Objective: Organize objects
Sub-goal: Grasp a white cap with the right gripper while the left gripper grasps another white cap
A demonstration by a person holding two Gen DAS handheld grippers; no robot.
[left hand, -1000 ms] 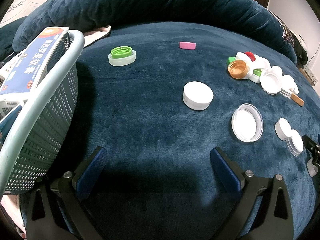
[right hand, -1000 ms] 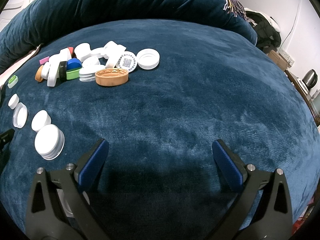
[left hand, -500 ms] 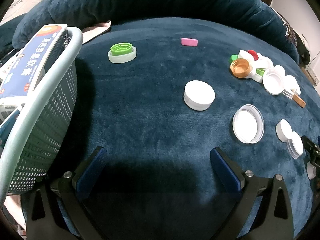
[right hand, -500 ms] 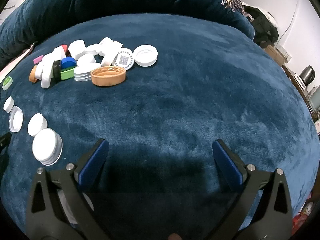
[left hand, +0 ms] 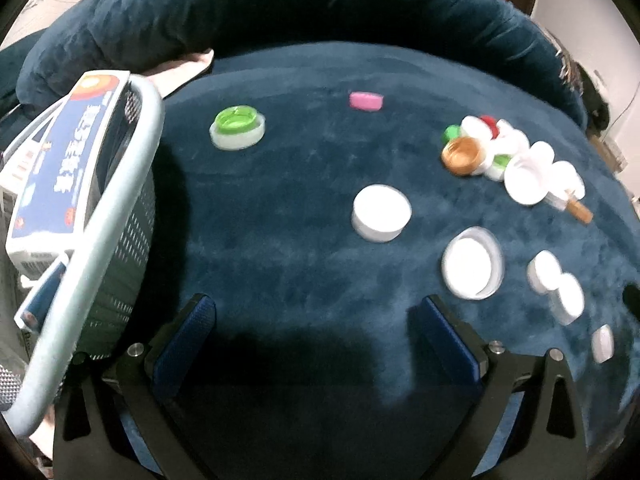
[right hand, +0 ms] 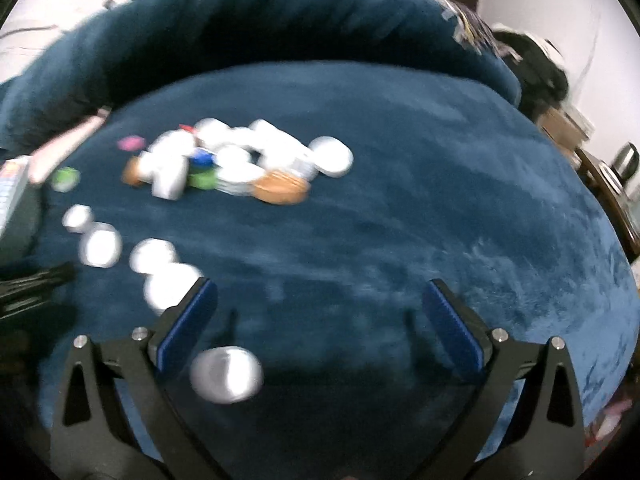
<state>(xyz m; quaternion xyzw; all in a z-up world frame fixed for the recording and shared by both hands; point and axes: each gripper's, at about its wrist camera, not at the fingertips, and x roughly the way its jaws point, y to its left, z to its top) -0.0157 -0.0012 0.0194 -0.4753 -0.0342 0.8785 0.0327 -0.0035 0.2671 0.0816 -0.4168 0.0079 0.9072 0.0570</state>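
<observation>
Surface: dark blue plush cushion (left hand: pixel 280 248), raised bolster at the back.

Far left, left-wrist view: pale green mesh basket (left hand: pixel 100 216) w/ solid rim. Contents: blue-and-white printed box (left hand: pixel 60 160), tilted, top end sticking above the rim; a second blue-edged item below it, too hidden to identify.

Right of basket, well apart: green cap (left hand: pixel 236 120) nested in a larger clear/white lid (left hand: pixel 238 140). Further right, alone: pink cap (left hand: pixel 366 101).

Centre: white cap (left hand: pixel 382 212), closed side up. To its right, open white lid (left hand: pixel 472 264), hollow side up. Then two small white caps (left hand: pixel 558 284), touching/overlapping, and one more small white cap (left hand: pixel 602 344) near the edge.

Back right: main pile of caps (left hand: pixel 508 152), mostly white, w/ red and green ones and a bronze cap (left hand: pixel 464 156), open side up, at its left end.

Left claw (left hand: pixel 316 320): blue pads wide apart, nothing between them, over bare cushion in front of the white cap.

Right claw (right hand: pixel 320 308): right-wrist view badly blurred. Pads spread wide, not gripping. A white round cap (right hand: pixel 226 376) sits low by the left pad; contact cannot be told. Same pile (right hand: pixel 240 164) is ahead-left, w/ tan ribbed lid (right hand: pixel 282 190) at its front edge.
</observation>
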